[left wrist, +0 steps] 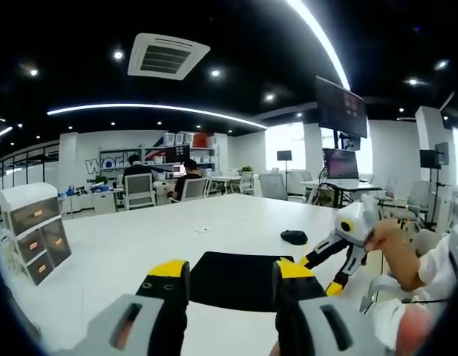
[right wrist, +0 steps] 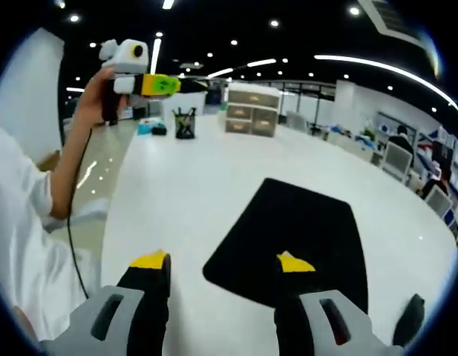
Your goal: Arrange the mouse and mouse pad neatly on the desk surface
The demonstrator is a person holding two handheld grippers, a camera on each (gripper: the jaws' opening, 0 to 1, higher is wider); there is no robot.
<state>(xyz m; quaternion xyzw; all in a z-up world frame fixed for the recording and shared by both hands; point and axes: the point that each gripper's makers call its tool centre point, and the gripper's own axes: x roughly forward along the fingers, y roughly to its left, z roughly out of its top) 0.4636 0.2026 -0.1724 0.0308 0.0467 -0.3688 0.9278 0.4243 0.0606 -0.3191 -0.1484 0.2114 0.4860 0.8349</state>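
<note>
On the white desk (left wrist: 139, 245), the flat black rectangular mouse pad (right wrist: 295, 237) lies before both spread, empty grippers (left wrist: 232, 271) (right wrist: 223, 261). The small black mouse (left wrist: 294, 236) sits just beyond it. The drawer unit's (left wrist: 34, 230) contents are hidden.

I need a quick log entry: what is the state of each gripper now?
Left gripper: open, holding nothing, above the mouse pad.
Right gripper: open, holding nothing, over the pad's edge.

Open-plan office — dark ceiling (left wrist: 236, 30) with curved light strips (left wrist: 154, 109), white drawer unit (left wrist: 32, 230) at nine o'clock, bright windows (left wrist: 284, 141) beyond.
</note>
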